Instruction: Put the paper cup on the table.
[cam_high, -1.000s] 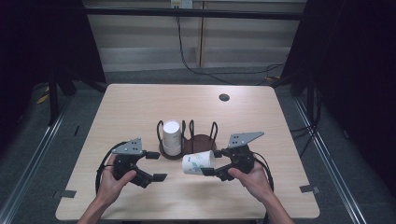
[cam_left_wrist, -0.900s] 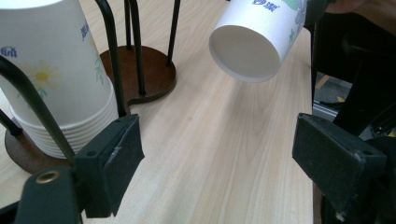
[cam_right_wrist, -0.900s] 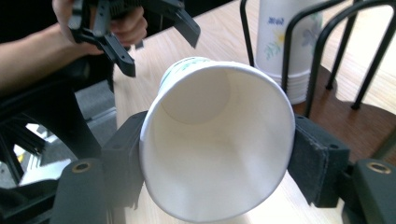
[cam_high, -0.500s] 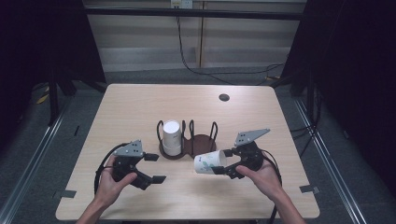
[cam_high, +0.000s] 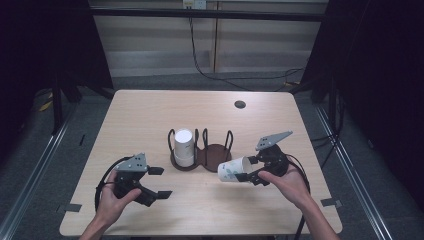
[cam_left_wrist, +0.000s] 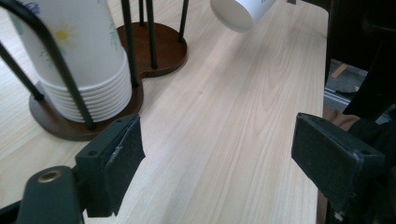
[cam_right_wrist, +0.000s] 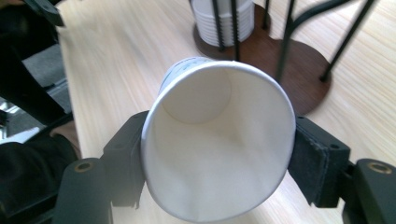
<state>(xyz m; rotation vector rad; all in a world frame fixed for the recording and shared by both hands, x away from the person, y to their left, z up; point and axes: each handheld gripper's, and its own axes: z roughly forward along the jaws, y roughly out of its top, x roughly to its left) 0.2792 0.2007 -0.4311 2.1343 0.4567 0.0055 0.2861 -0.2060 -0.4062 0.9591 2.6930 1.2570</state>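
Note:
My right gripper (cam_high: 248, 170) is shut on a white paper cup (cam_high: 231, 171) with a green print, held on its side above the table, just right of the holder. In the right gripper view I look into the cup's open mouth (cam_right_wrist: 219, 140), one jaw pressed on each side. A dark wooden cup holder (cam_high: 216, 153) with wire posts stands mid-table. Its left bay holds a stack of upside-down paper cups (cam_high: 183, 146). My left gripper (cam_high: 160, 182) sits open at the near left. In its own view the left gripper (cam_left_wrist: 224, 158) has bare table between its jaws, the stack (cam_left_wrist: 79, 60) ahead to the left.
A small dark round disc (cam_high: 240, 104) lies at the far right of the light wooden table (cam_high: 140, 120). The holder's right bay (cam_right_wrist: 299, 70) has nothing in it. Black curtains and metal rails surround the table.
The right gripper has carried the cup to the right, away from the front of the holder. The left gripper has stayed about where it was, open.

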